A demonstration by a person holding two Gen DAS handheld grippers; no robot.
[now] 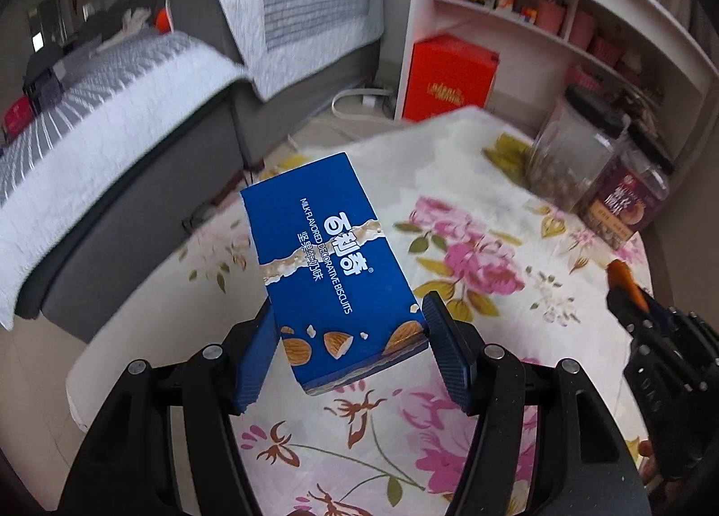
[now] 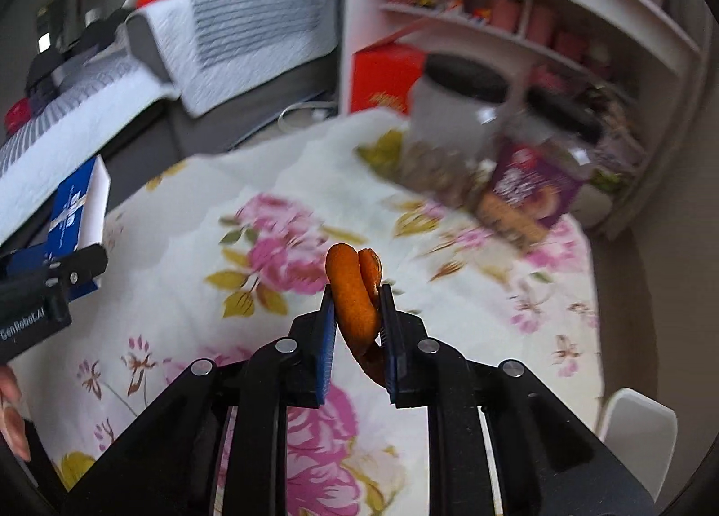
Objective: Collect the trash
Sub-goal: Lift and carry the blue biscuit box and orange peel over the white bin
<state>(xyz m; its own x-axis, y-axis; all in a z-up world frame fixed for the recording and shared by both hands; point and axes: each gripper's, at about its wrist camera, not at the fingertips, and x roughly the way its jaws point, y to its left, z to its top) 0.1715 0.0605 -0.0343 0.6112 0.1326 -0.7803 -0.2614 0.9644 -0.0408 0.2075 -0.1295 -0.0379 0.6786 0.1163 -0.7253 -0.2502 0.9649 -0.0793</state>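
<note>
My left gripper (image 1: 348,314) is shut on a blue biscuit box (image 1: 323,255) and holds it tilted above the floral tablecloth (image 1: 472,210). The box also shows at the left edge of the right wrist view (image 2: 74,206). My right gripper (image 2: 357,296) is shut on an orange peel (image 2: 352,287), held above the table. The right gripper and the peel tip (image 1: 622,275) show at the right of the left wrist view.
Two black-lidded jars (image 1: 579,156) stand at the table's far right, blurred in the right wrist view (image 2: 454,130). A white shelf unit (image 1: 561,22) with a red box (image 1: 449,80) stands behind. A grey sofa (image 1: 112,134) lies left. A white chair (image 2: 638,430) is lower right.
</note>
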